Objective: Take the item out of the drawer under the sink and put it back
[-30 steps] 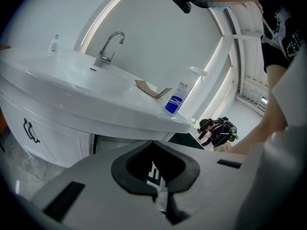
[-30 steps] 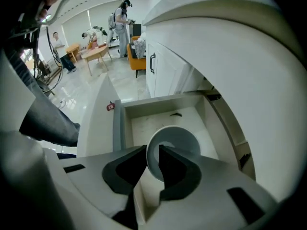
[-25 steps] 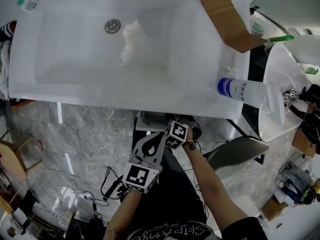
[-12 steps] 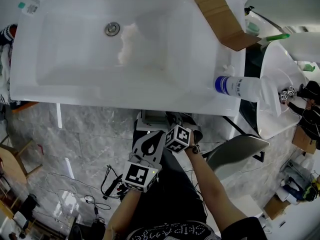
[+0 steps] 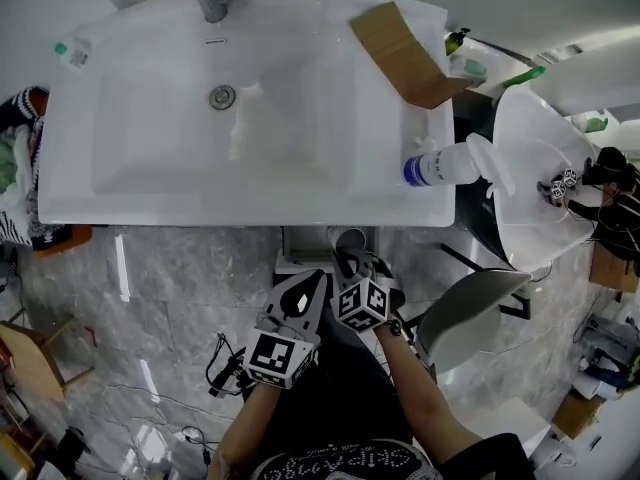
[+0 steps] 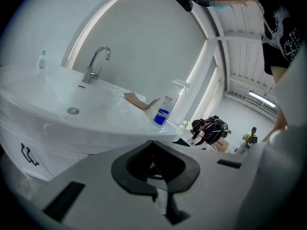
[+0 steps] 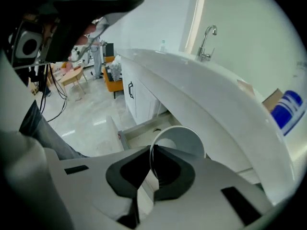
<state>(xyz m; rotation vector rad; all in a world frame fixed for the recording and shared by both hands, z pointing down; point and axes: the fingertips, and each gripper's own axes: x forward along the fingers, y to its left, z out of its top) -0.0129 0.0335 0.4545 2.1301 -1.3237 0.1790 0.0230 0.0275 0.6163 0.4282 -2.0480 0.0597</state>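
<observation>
Your left gripper [image 5: 318, 278] sits higher in the head view than a second ago, just beside the right one and in front of the front edge of the sink [image 5: 250, 214]. Its jaws are closed on each other with nothing between them, so it takes no part in the carry. Just to its right, the drawer [image 5: 292, 260] stands pulled out from under that front edge, near the middle of it. Further right, the cup [image 5: 350, 239] is the main change. A second ago the head view did not show it, and now its white rim appears just in front of the sink's front edge, above the open drawer. The right gripper [image 5: 350, 260] has come up with it. In the right gripper view, its jaws are clamped on the near wall of the cup at the rim, one pad inside and one outside. Treat the take-out half of the task as apparently complete; the return to the drawer remains, so keep that grip closed. The mouth of the cup faces up and toward you, and both views look into the round opening. Its long axis therefore runs close to upright, the mouth leaning slightly your way and the base toward the drawer.
</observation>
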